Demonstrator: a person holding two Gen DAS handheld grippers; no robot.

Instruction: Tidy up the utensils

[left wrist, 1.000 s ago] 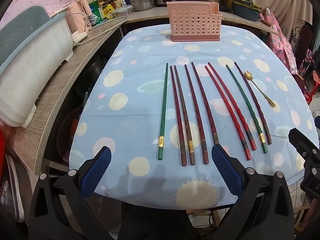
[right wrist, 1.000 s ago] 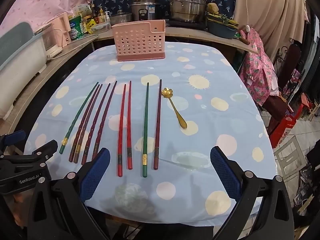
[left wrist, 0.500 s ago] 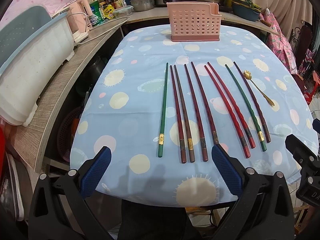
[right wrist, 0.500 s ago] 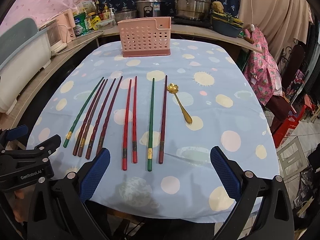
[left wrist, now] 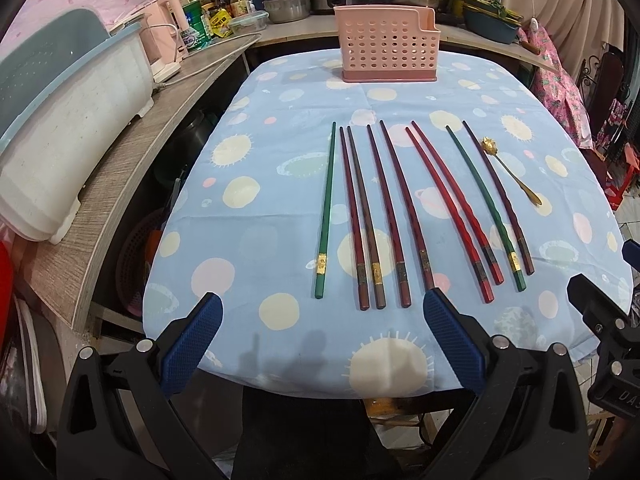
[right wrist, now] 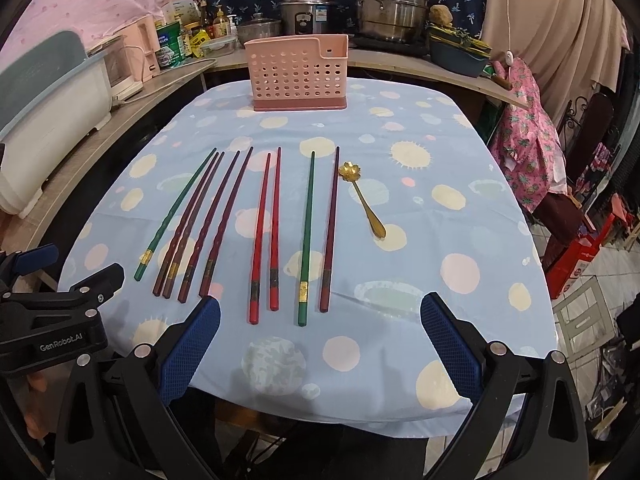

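Several chopsticks lie side by side on the blue dotted tablecloth: a green one (left wrist: 325, 210) at the left, dark red ones (left wrist: 374, 216), a bright red pair (right wrist: 268, 232), and a green and maroon pair (right wrist: 307, 236). A gold spoon (right wrist: 362, 200) lies to their right; it also shows in the left wrist view (left wrist: 510, 170). A pink perforated utensil holder (left wrist: 386, 50) stands at the table's far end (right wrist: 298, 74). My left gripper (left wrist: 320, 342) is open and empty over the near table edge. My right gripper (right wrist: 320, 344) is open and empty, just short of the chopstick ends.
A wooden counter (left wrist: 120, 152) runs along the left with a white and blue dish rack (left wrist: 60, 128). Pots, a rice cooker (right wrist: 308, 10) and bottles stand on the back counter. A chair with pink cloth (right wrist: 528, 144) is at the right.
Both grippers have moved slightly forward toward the chopsticks; the right one most visibly. Nothing on the table has moved.
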